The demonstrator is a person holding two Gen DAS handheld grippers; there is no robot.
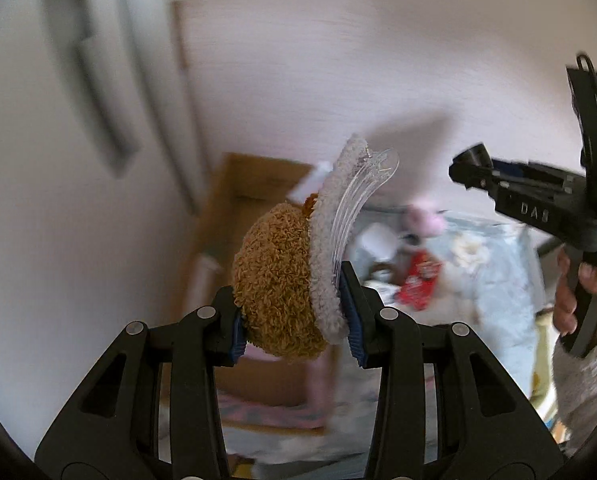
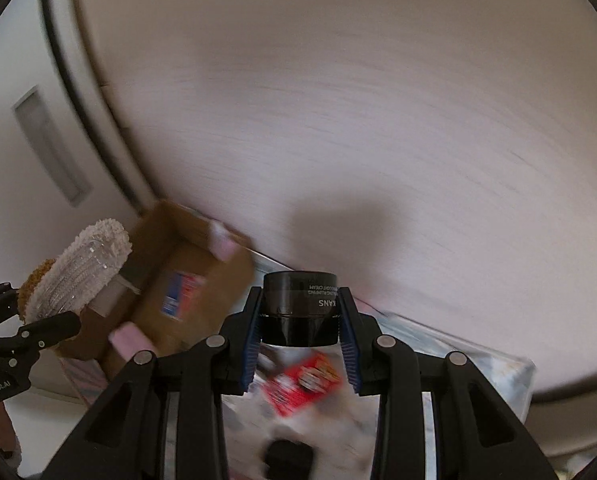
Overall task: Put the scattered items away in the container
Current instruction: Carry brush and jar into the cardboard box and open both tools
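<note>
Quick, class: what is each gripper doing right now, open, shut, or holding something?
Left gripper: shut on the fuzzy hair claw clip.
Right gripper: shut on the black cream jar.

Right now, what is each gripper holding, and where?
Left gripper pinches the fuzzy hair clip at its lower end. Right gripper squeezes the black cream jar by its sides.

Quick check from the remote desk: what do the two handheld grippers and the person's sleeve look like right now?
Both grippers, left and right, are matte black plastic with angular cut-out linkages, silver pivot rivets and ribbed blue pads on the jaws. The right gripper's body bears raised lettering. The sleeve is pale, fuzzy knit.
</note>
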